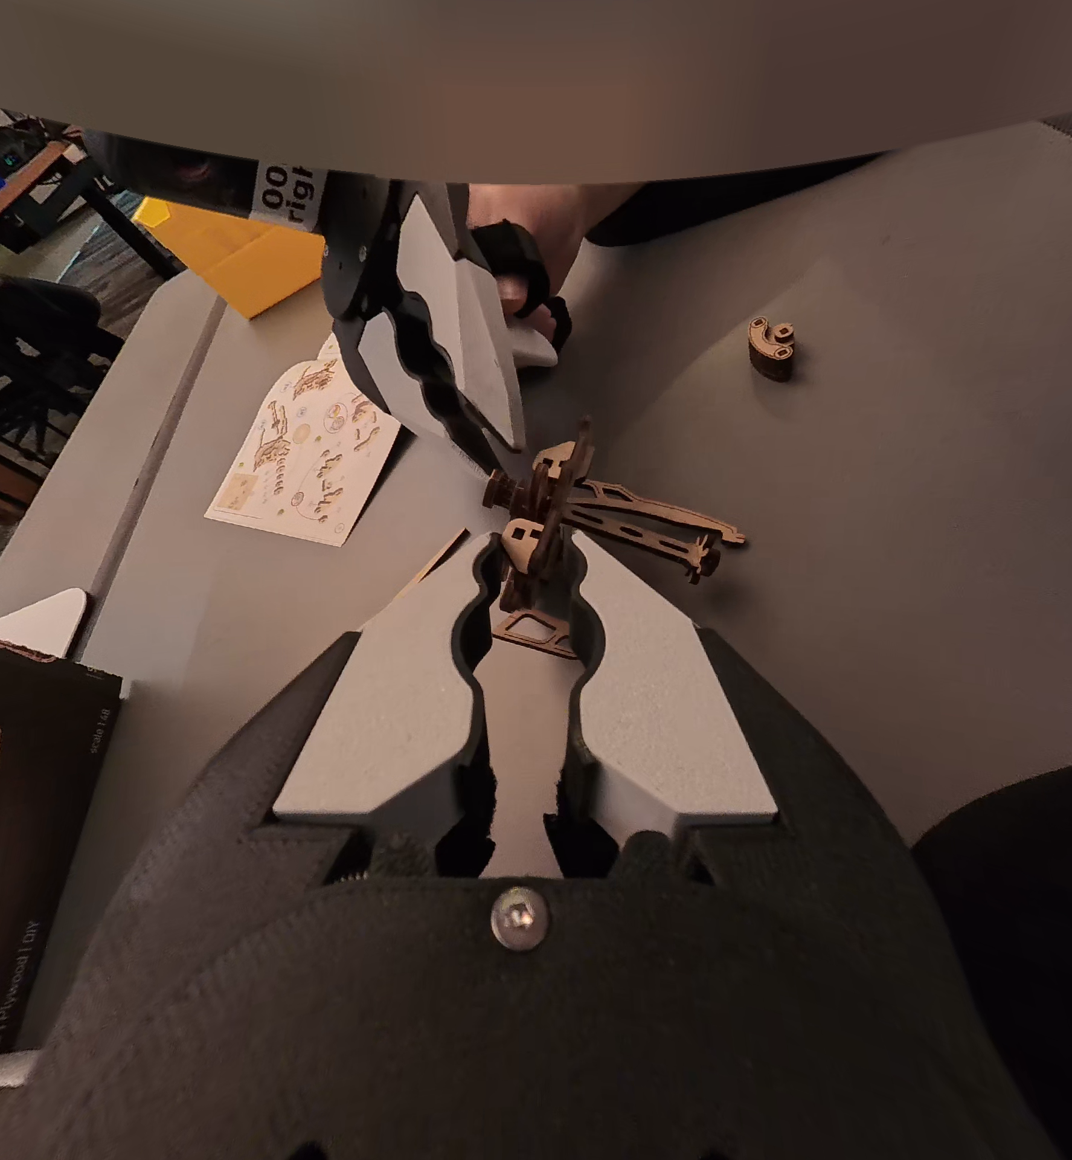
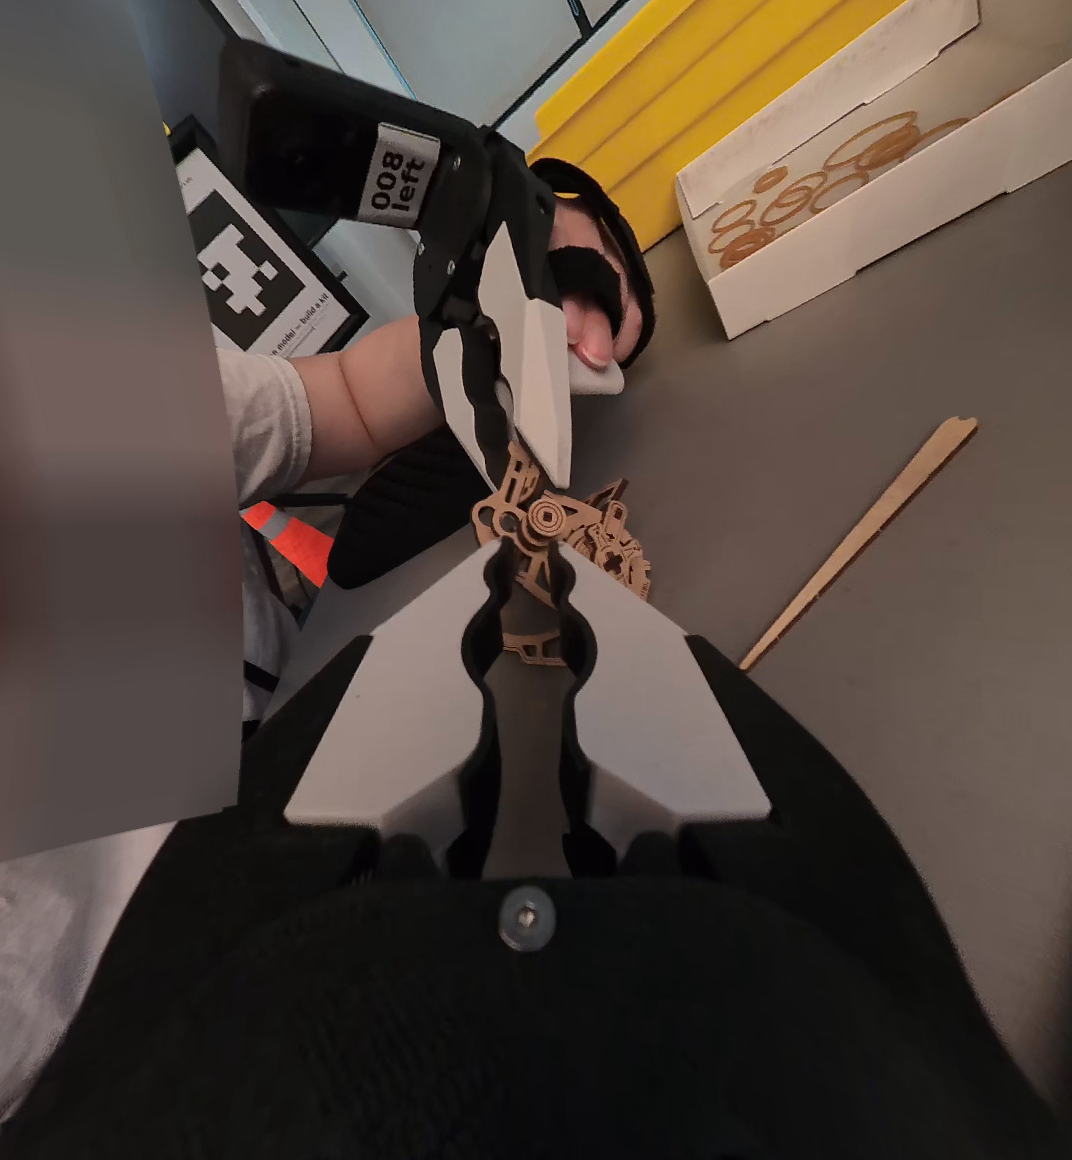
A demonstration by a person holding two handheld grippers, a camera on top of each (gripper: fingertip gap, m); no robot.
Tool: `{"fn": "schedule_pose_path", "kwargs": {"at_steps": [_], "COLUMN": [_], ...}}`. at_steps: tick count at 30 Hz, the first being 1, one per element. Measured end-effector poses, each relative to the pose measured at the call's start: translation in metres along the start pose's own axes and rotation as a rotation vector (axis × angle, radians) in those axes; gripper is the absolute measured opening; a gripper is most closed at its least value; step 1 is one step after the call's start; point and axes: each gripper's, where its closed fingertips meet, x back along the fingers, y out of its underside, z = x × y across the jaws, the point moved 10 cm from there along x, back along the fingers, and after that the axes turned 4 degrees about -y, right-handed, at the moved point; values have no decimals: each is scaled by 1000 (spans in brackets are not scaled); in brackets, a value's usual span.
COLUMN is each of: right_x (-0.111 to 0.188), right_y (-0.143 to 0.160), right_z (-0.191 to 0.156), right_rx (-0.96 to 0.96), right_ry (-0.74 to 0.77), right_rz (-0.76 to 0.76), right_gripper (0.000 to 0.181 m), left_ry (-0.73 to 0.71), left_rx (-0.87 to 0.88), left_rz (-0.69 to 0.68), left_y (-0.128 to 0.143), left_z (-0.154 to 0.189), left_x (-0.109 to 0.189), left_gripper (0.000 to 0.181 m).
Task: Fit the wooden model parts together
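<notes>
The wooden model [image 1: 589,502] is a plane-like assembly with a long lattice tail, held just above the grey table [image 1: 866,659]. My left gripper [image 1: 533,551] is shut on its lower edge; the right wrist view shows this gripper [image 2: 524,471] clamping a flat part of the model [image 2: 608,540]. My right gripper [image 2: 531,547] is shut on a small round wooden hub [image 2: 544,520] at the model's front. In the left wrist view the right gripper [image 1: 508,458] comes down from the upper left onto that hub [image 1: 500,493]. A loose flat wooden piece [image 1: 533,634] lies on the table under the model.
A small curved wooden part [image 1: 771,351] lies to the far right, and an instruction sheet [image 1: 307,452] and a yellow bin [image 1: 232,251] are to the left. A dark kit box [image 1: 18,816] is near left. A wooden stick [image 2: 859,540] and a white tray of rings [image 2: 834,188] lie nearby. My two grippers' fingertips are within a few centimetres of each other.
</notes>
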Motion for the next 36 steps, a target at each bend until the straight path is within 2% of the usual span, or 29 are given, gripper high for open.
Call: {"fn": "schedule_pose_path", "kwargs": {"at_steps": [12, 25, 29, 36], "right_x": [-6, -5, -4, -3], "right_y": [4, 5, 5, 4], "right_z": [-1, 1, 3, 3], "right_rx": [-28, -63, -51, -27], "right_ry": [-21, -13, -4, -43], "right_rz": [-61, -74, -73, -63], "right_gripper": [8, 10, 6, 5], "left_ry": [7, 7, -21, -33], "left_rx": [3, 12, -10, -15], "left_rz": [-6, -10, -10, -22], "left_y": [-1, -1, -2, 0], "left_z": [1, 1, 1, 1], "left_x": [-4, -4, -4, -4], "left_gripper": [16, 16, 16, 16]}}
